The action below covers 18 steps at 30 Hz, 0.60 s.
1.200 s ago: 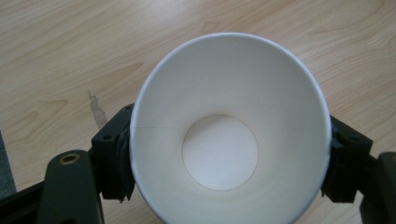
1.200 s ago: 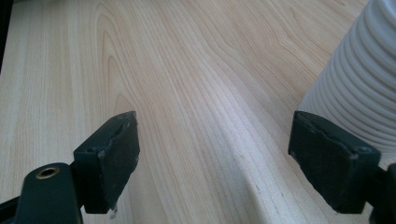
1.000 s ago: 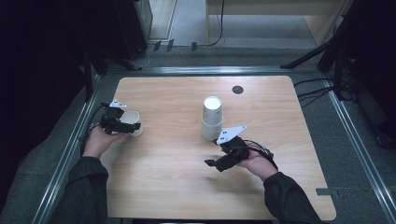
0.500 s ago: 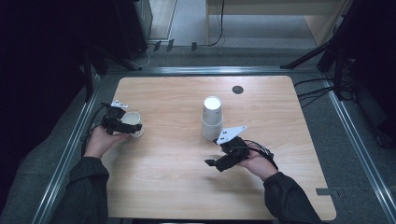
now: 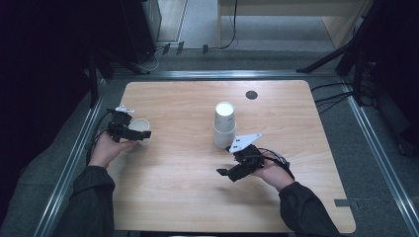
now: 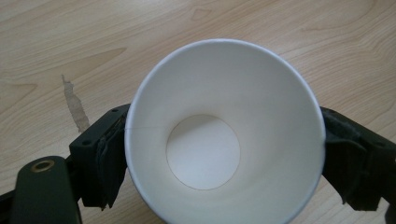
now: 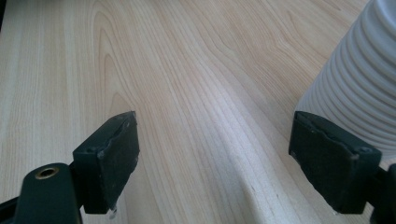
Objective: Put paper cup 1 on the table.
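A white paper cup point(image 6: 224, 140) stands upright, mouth up, near the table's left edge, also in the high view as the cup point(image 5: 138, 124). My left gripper point(image 5: 142, 132) reaches around it from the left. Its jaws have just been opening and now flank the cup's sides without squeezing it; the left gripper point(image 6: 224, 161) is open with the cup between its pads. A stack of upturned white cups point(image 5: 225, 126) stands mid-table. My right gripper point(image 5: 228, 174) lies just below and right of that stack, open and holding nothing. In the right gripper view the ribbed stack point(image 7: 359, 84) rises beside the right pad point(image 7: 327, 158).
The light wooden table point(image 5: 197, 98) has a small black round disc point(image 5: 251, 95) near its far edge. Metal rails point(image 5: 74, 158) run along both sides of the table. A dark streak point(image 6: 74, 105) marks the wood left of the cup.
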Each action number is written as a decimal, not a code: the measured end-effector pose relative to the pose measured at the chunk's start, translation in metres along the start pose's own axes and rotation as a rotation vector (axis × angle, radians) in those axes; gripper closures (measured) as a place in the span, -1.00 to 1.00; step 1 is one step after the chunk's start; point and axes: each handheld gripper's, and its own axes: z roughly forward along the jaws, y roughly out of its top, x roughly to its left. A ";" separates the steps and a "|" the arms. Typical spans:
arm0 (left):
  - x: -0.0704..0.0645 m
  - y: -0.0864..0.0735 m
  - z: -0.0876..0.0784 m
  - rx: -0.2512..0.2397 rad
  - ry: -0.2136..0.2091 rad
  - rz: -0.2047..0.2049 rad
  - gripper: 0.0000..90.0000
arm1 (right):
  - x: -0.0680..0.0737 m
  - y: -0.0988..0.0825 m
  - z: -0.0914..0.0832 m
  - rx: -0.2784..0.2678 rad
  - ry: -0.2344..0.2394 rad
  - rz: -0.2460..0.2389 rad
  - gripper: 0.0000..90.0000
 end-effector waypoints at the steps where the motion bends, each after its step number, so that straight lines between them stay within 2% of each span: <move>1: 0.000 0.000 -0.001 -0.005 -0.003 -0.006 -0.71 | 0.000 0.000 0.000 -0.003 0.000 0.003 -0.65; 9: 0.005 0.003 -0.020 -0.062 -0.053 -0.055 -0.71 | -0.003 0.003 -0.007 -0.045 0.008 0.033 -0.67; 14: 0.001 0.006 -0.031 -0.093 -0.067 -0.053 -0.71 | -0.006 0.006 -0.014 -0.087 0.001 0.073 -0.67; 18: -0.005 0.010 -0.037 -0.096 -0.067 -0.034 -0.70 | -0.007 0.009 -0.019 -0.083 -0.023 0.073 -0.67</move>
